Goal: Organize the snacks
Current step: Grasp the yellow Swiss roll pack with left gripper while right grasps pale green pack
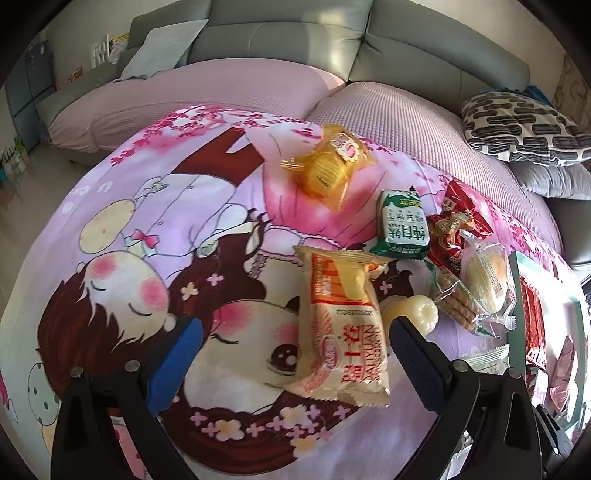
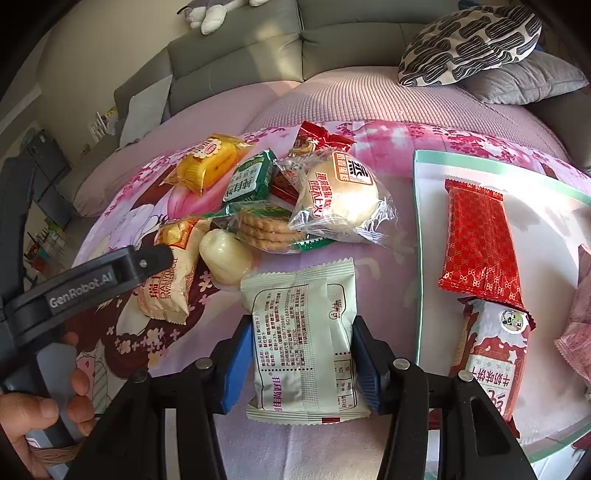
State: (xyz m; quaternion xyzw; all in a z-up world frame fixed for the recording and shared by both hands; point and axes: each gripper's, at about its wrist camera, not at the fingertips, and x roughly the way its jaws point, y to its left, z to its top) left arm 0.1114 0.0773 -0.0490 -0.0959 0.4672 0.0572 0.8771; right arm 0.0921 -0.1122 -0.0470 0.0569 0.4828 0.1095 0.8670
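Observation:
Snacks lie on a pink cartoon cloth [image 1: 147,229]. My left gripper [image 1: 295,343] is open around a beige Swiss roll pack [image 1: 341,332], which lies between its blue pads. My right gripper [image 2: 301,354] is shut on a pale green snack packet [image 2: 301,339], just left of a white tray [image 2: 419,229]. The tray holds a red wafer pack [image 2: 480,247] and a milk biscuit pack [image 2: 495,354]. The loose pile holds a yellow cake pack [image 2: 207,164], a green biscuit pack [image 2: 251,177], a bun in clear wrap [image 2: 340,195], round crackers [image 2: 266,229] and a white jelly cup [image 2: 225,258].
A grey sofa [image 1: 295,33] with pink covers stands behind the cloth. A patterned cushion [image 2: 469,44] lies at the back right. The left gripper's body [image 2: 85,288] and the person's hand [image 2: 37,413] show at the right wrist view's left edge.

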